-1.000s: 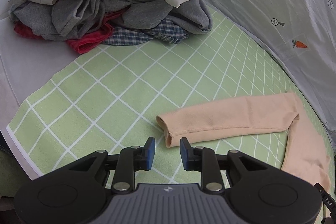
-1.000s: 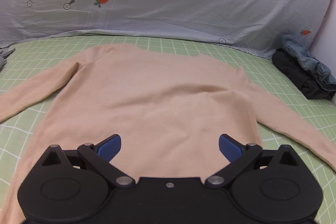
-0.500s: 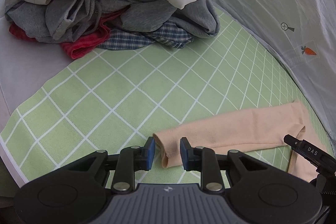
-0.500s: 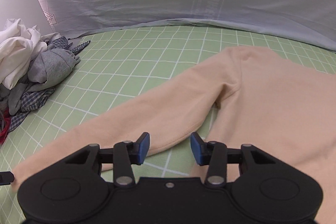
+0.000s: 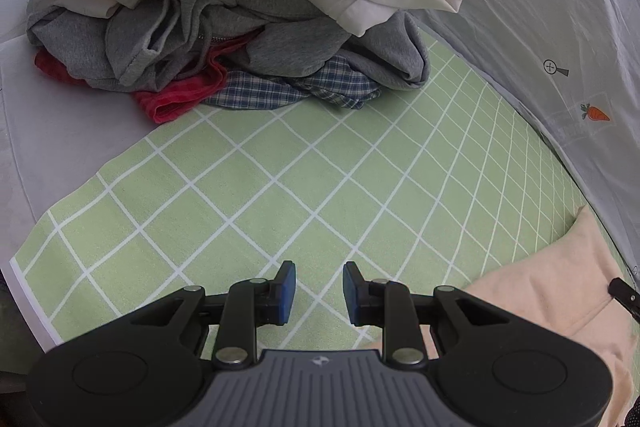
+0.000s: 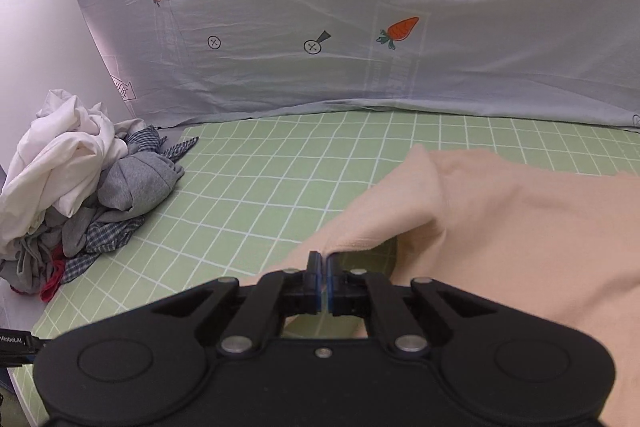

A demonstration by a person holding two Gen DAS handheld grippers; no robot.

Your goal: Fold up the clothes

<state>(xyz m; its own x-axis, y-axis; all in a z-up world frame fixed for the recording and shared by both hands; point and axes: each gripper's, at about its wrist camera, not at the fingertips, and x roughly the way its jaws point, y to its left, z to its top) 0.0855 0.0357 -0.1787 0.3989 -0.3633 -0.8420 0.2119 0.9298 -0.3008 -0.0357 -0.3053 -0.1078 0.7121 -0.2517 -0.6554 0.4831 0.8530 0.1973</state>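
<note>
A peach sweater (image 6: 500, 219) lies on the green checked mat (image 6: 260, 187). My right gripper (image 6: 321, 279) is shut on the edge of its left sleeve (image 6: 372, 227), which is lifted and drawn in over the body. In the left wrist view only a bunched part of the sweater (image 5: 552, 291) shows at the lower right, partly hidden behind the gripper body. My left gripper (image 5: 319, 291) hovers over the bare mat (image 5: 280, 187) with its fingers apart and nothing between them.
A heap of unfolded clothes (image 5: 224, 27), white, grey, red and plaid, sits at the mat's far left end (image 6: 72, 187). A pale carrot-print sheet (image 6: 360, 27) hangs behind the mat. A white panel (image 6: 36, 47) stands at the left.
The right gripper went from open to shut on the sleeve and pulled it toward the sweater's body. The sleeve cuff that lay between the left gripper's fingers is gone from there.
</note>
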